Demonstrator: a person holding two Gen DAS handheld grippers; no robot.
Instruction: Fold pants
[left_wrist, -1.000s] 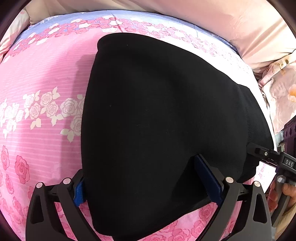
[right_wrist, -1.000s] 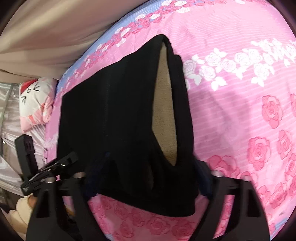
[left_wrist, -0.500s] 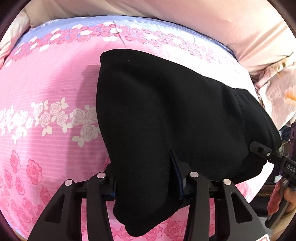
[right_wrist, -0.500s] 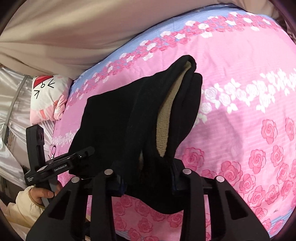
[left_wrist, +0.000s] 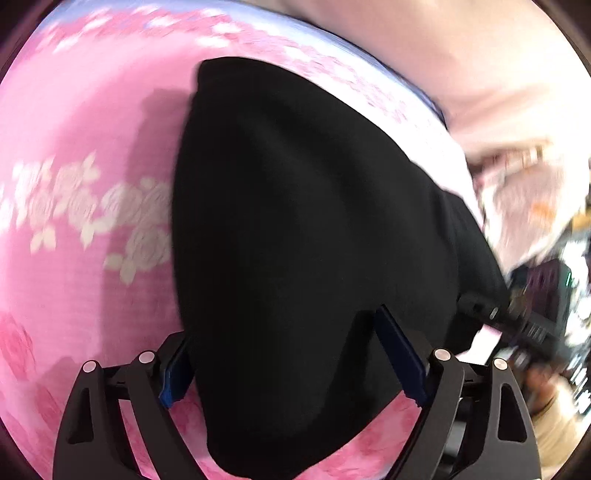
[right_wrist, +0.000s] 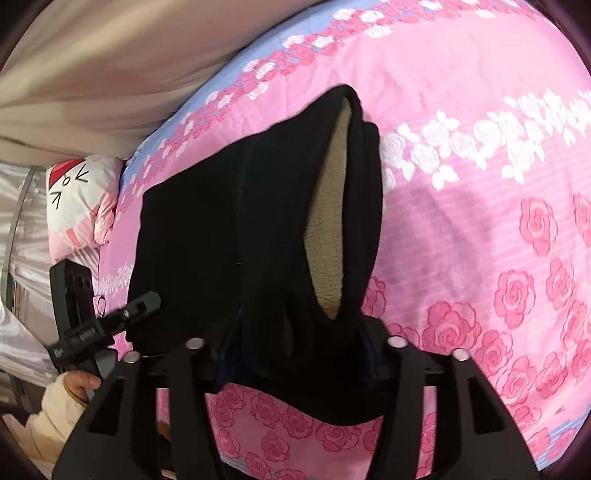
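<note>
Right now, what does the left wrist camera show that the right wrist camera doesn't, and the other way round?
Only the left wrist view shows the pale floral bedding beyond the bed's right edge. Only the right wrist view shows the pants' beige fleece lining and the white cartoon-face pillow. Both show the black fleece-lined pants on the pink rose-print bedsheet, with each camera's own tongs straddling the fabric's near edge, left tongs and right tongs.

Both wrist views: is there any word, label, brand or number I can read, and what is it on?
None can be read.
Left gripper: white lettering on its side, too blurred.
Right gripper: white marks on its side, smeared by motion.
Pillow: a drawn cartoon face only, no words.
Pants and bedsheet: no text.
</note>
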